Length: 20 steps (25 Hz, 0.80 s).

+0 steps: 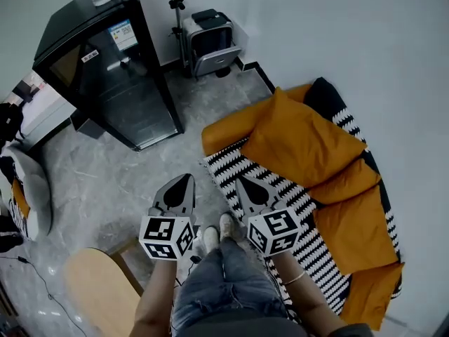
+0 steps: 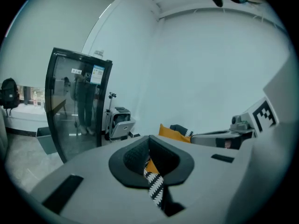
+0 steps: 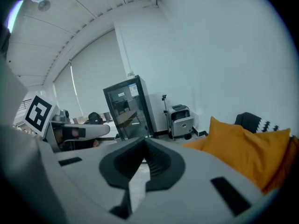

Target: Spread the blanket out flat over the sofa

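An orange sofa [image 1: 228,128] with several orange cushions [image 1: 302,142] runs along the wall at the right. A black-and-white zigzag blanket [image 1: 284,188] lies over its seat and hangs down the front. Both grippers are in front of the person's knees. My left gripper [image 1: 185,180] is over the floor just left of the blanket's edge, shut and holding nothing [image 2: 150,141]. Only a strip of sofa and blanket [image 2: 155,185] shows through the slot below its tips. My right gripper [image 1: 242,182] hovers over the blanket's near edge, shut and empty [image 3: 145,143].
A black glass-door fridge [image 1: 116,76] stands at the back left. A grey case-like appliance [image 1: 210,41] and a thin stand [image 1: 179,20] sit by the wall. A round wooden stool [image 1: 98,286] is near my left arm. The person's shoes [image 1: 214,234] are between the grippers.
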Tool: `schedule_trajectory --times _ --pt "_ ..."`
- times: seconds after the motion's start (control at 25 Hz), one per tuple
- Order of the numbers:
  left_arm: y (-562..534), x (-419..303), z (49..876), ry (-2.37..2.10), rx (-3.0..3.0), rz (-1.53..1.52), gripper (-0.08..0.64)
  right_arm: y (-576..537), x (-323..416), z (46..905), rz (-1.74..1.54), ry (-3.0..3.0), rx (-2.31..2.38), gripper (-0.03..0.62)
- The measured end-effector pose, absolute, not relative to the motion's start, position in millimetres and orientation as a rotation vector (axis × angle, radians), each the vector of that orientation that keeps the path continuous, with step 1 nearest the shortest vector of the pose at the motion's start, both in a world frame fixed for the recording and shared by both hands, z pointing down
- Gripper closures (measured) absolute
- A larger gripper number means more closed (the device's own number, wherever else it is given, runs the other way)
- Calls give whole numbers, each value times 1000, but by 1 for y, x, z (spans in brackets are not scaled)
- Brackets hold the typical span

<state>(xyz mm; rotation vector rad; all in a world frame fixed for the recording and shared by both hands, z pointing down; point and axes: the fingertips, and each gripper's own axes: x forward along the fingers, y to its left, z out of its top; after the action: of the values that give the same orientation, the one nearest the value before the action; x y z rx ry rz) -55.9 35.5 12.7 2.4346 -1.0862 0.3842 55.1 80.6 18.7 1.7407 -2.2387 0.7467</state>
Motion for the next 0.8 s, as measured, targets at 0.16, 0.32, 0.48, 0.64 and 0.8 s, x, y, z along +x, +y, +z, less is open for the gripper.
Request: schedule_trajectory --times 0.16,0.32,0.48,0.64,0.8 --pt "44 -58 -14 -1106 2462 328 541 86 54 -16 662 -2293 1775 581" --pt "53 -60 -33 -1117 2494 293 543 91 49 -41 586 -2347 1790 581" --pt "58 -62 -49 -1127 2531 266 543 94 47 -58 529 -2382 1811 581" --pt "64 -66 -58 -1131 2559 243 542 99 47 -69 420 -2381 1832 583" --pt "70 -71 -57 -1134 2570 244 543 104 44 -76 331 -2382 1830 583"
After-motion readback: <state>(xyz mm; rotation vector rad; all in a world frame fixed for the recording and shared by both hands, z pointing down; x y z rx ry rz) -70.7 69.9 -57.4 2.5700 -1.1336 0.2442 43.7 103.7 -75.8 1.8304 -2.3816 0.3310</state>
